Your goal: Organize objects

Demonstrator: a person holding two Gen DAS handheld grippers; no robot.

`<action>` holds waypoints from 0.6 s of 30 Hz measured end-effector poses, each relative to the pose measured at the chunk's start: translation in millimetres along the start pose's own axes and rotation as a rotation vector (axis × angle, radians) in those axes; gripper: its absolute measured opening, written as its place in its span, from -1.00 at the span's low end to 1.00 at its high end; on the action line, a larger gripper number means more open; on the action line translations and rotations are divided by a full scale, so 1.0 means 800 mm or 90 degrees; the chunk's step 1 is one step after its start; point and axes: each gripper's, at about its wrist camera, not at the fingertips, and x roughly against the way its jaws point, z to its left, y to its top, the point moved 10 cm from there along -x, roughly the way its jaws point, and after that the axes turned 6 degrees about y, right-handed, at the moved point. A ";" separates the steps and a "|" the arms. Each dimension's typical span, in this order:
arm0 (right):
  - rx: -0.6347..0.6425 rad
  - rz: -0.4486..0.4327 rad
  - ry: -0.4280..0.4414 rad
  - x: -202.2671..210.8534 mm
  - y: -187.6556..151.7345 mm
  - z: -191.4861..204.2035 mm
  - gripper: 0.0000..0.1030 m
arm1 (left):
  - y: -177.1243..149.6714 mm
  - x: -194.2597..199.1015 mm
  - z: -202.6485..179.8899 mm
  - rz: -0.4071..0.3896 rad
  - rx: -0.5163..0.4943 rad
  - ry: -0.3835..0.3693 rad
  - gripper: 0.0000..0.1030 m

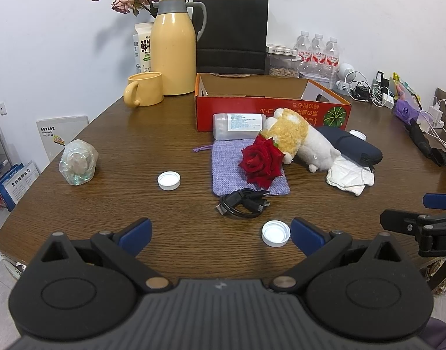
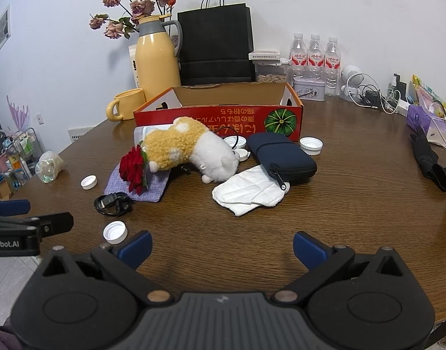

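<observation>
An empty red cardboard box (image 1: 269, 108) (image 2: 220, 113) stands at the table's middle back. In front of it lie a plush toy (image 1: 304, 140) (image 2: 193, 148), a red rose (image 1: 261, 160) (image 2: 132, 166) on a purple pouch (image 1: 228, 163) (image 2: 153, 186), a clear bottle (image 1: 237, 125), a navy zip case (image 1: 354, 145) (image 2: 281, 157), a white tissue (image 1: 348, 175) (image 2: 249, 189), a black cable (image 1: 243, 204) (image 2: 112, 204) and white caps (image 1: 168, 180) (image 1: 275, 233) (image 2: 115, 232) (image 2: 310, 145). My left gripper (image 1: 221, 233) and right gripper (image 2: 222, 248) are open and empty near the front edge.
A yellow mug (image 1: 144, 89), yellow thermos (image 1: 173, 46), black paper bag (image 1: 231, 32) and water bottles (image 1: 317, 51) line the back. A crumpled plastic lump (image 1: 77, 162) lies left. Cables and chargers (image 1: 368, 90) and a black umbrella (image 2: 433, 160) sit right.
</observation>
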 end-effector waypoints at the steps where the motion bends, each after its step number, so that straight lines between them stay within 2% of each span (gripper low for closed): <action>1: 0.000 0.000 0.000 0.000 0.000 0.000 1.00 | 0.000 0.000 0.001 0.000 0.000 0.000 1.00; 18: 0.005 0.010 0.007 -0.004 -0.003 0.003 1.00 | -0.002 -0.006 0.007 0.010 0.006 0.006 1.00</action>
